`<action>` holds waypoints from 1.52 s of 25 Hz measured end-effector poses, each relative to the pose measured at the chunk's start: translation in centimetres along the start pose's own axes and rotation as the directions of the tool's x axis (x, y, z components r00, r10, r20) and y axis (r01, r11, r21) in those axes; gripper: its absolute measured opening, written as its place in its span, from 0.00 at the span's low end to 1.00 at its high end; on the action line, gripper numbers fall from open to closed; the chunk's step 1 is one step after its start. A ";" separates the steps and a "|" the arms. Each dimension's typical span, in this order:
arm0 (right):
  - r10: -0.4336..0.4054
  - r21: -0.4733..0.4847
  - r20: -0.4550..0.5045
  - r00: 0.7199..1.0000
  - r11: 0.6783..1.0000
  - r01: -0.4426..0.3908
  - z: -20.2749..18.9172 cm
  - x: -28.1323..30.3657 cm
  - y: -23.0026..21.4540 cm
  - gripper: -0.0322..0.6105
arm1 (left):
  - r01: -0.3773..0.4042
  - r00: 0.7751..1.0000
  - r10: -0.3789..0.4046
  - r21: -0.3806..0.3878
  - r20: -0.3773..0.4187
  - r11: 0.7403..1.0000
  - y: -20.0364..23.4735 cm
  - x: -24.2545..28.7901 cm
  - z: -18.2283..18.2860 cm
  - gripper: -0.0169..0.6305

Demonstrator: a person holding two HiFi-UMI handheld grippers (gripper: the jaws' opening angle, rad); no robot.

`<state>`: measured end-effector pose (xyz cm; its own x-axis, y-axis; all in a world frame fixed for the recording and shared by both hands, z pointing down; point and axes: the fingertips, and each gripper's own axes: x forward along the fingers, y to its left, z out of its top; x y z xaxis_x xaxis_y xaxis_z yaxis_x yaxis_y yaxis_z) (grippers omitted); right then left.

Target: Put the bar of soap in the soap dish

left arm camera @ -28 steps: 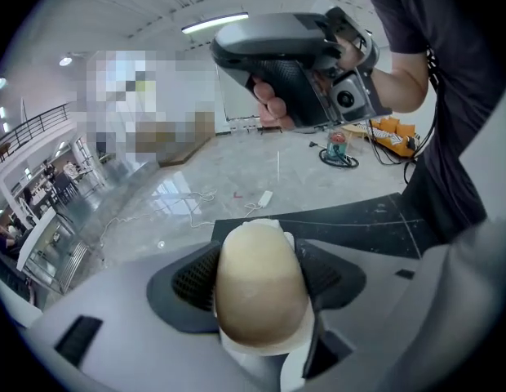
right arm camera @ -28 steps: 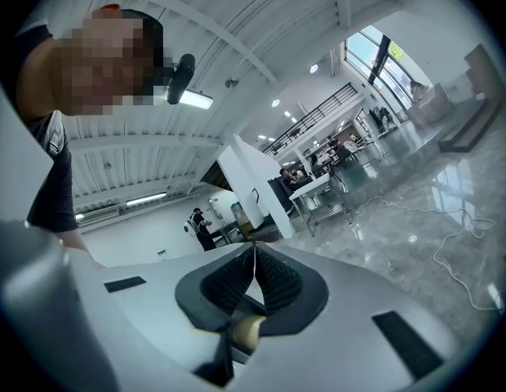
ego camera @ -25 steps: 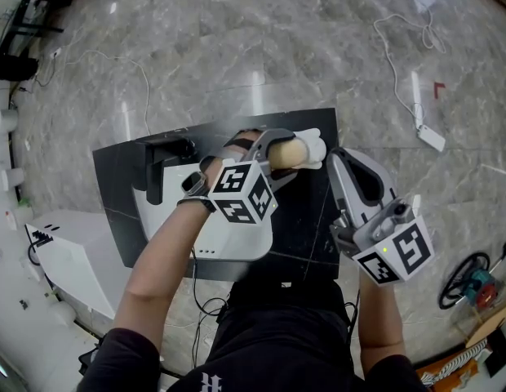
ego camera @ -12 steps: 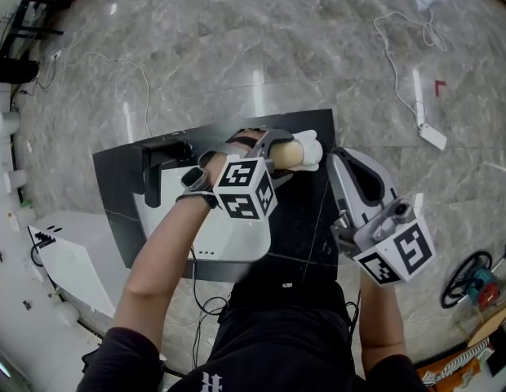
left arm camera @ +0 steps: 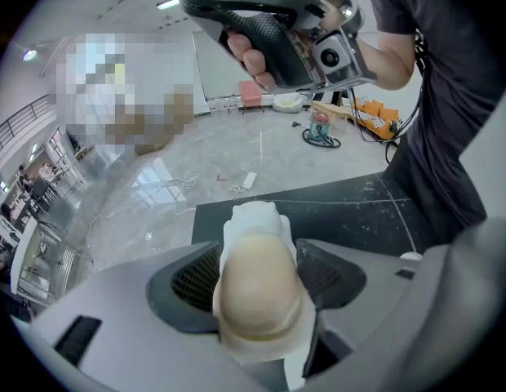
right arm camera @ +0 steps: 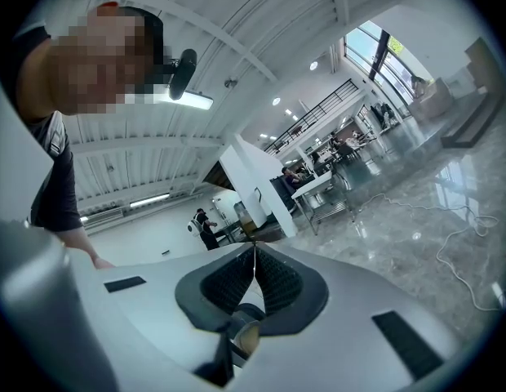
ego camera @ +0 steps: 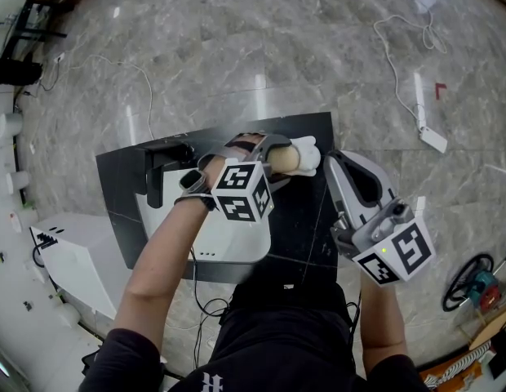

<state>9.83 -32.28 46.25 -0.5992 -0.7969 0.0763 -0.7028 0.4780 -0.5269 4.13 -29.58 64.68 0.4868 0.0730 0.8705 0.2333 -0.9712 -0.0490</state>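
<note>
A beige bar of soap (left arm camera: 259, 288) lies in a white soap dish (left arm camera: 251, 219), and my left gripper (left arm camera: 257, 260) is shut on the dish from both sides. In the head view the left gripper (ego camera: 290, 157) holds the soap dish (ego camera: 309, 151) and the soap (ego camera: 287, 158) above the far part of the black table (ego camera: 306, 219). My right gripper (ego camera: 341, 163) is at the table's right edge, apart from the dish. In the right gripper view the right gripper (right arm camera: 255, 256) has its pads pressed together with nothing between them and points up into the hall.
A white machine (ego camera: 228, 239) and a black stand (ego camera: 159, 160) sit on the table's left half. A white cabinet (ego camera: 69, 256) stands to the left. Cables and a power strip (ego camera: 430, 137) lie on the marble floor at the right.
The left gripper with the dish and soap has shifted very slightly. The right gripper has stayed where it was.
</note>
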 end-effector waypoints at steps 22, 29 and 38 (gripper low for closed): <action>0.028 -0.109 -0.008 1.000 0.994 -0.028 2.7 0.5 3.9 0.06 | -0.148 0.872 0.280 -0.329 0.402 0.933 1.7 -12.2 8.9 0.36; 0.030 -0.141 0.009 1.000 0.990 -0.028 4.4 -0.2 7.4 0.06 | -0.202 0.734 0.439 -0.451 0.517 0.869 0.7 -19.3 12.1 0.18; 0.073 -0.214 0.026 0.997 0.975 -0.066 6.9 -0.6 12.3 0.06 | -0.302 0.558 0.630 -0.575 0.540 0.760 0.3 -27.7 13.6 0.04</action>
<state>4.19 -28.52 33.92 -0.6387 -0.7693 0.0160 -0.7277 0.5972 -0.3375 2.19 -28.79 33.85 0.8731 -0.4488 0.1904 -0.4540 -0.8908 -0.0182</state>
